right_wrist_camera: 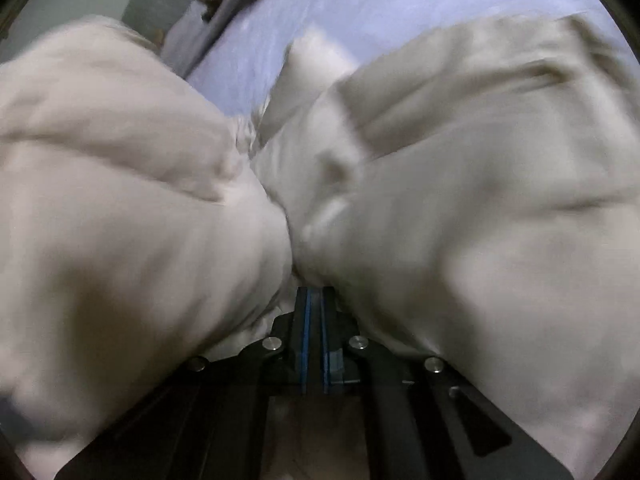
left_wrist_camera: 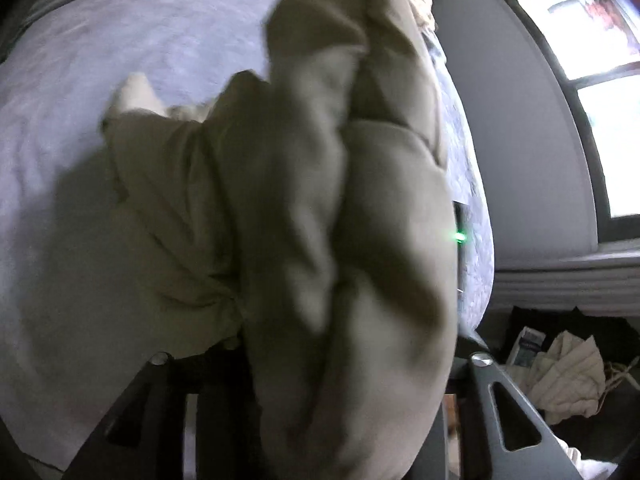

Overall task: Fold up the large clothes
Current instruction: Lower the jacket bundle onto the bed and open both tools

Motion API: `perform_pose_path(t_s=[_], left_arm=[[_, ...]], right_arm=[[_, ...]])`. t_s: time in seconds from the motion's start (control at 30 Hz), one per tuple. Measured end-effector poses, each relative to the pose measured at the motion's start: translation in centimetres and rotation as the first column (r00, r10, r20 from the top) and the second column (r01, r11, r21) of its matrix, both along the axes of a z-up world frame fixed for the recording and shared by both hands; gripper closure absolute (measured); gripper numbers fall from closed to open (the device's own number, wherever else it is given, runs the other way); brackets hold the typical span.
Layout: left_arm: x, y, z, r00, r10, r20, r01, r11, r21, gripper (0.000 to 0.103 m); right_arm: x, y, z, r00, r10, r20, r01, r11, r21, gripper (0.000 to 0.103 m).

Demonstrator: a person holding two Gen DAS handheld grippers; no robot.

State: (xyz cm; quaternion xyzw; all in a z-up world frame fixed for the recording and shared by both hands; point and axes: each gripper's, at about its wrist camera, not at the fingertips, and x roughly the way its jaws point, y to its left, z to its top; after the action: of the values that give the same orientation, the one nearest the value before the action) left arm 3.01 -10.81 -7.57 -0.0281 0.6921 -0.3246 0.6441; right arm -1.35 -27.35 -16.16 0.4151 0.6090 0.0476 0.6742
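A lavender-covered bed (left_wrist_camera: 140,40) stands beside a grey wall (left_wrist_camera: 516,128) with a bright window (left_wrist_camera: 608,128).

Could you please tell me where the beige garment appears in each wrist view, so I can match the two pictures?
Left wrist: beige garment fills the centre, draped down between the fingers.
Right wrist: it fills most of the frame, bunched at the fingers.
Shared landmark: lavender bedsheet.

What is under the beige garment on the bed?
Around the beige garment, a lavender bedsheet shows, so it appears to lie on that. A whitish piece peeks out at its edge. Anything beneath the folds is covered.
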Motion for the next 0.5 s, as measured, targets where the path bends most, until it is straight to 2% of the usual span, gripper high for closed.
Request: perform_pose_path(t_s=[0.03, 0.1, 0.23, 0.33, 0.5], left_arm=[[0.0, -1.0, -0.5, 1.0, -0.007, -0.016, 0.007, 1.0, -0.011, 0.043], [-0.2, -2.9, -1.4, 0.999, -0.031, -0.045, 0.029, 0.999, -0.037, 0.039], [-0.8, -6.5, -4.1, 0.987, -0.116, -0.109, 0.101, 0.986, -0.131, 0.022], [-1.3, -7.4, -5.8, 0.984, -0.153, -0.093, 0.139, 0.981, -0.137, 0.022], [-1.1, -8.8, -7.7, 0.989, -0.138, -0.055, 0.131, 0.984, -0.12, 0.022]], right_arm=[[-1.0, -1.3, 0.5, 1.0, -0.02, 0.005, 0.02, 1.0, -0.005, 0.099], [-2.9, -3.6, 1.2, 0.998, -0.067, 0.007, 0.067, 0.998, 0.0, 0.099], [-6.4, -7.0, 1.9, 0.99, -0.14, 0.003, 0.14, 0.99, -0.004, 0.097], [-9.0, -9.0, 2.1, 0.984, -0.18, -0.013, 0.18, 0.984, -0.002, 0.097], [-11.9, -11.5, 3.1, 0.978, -0.206, -0.029, 0.207, 0.978, 0.003, 0.095]])
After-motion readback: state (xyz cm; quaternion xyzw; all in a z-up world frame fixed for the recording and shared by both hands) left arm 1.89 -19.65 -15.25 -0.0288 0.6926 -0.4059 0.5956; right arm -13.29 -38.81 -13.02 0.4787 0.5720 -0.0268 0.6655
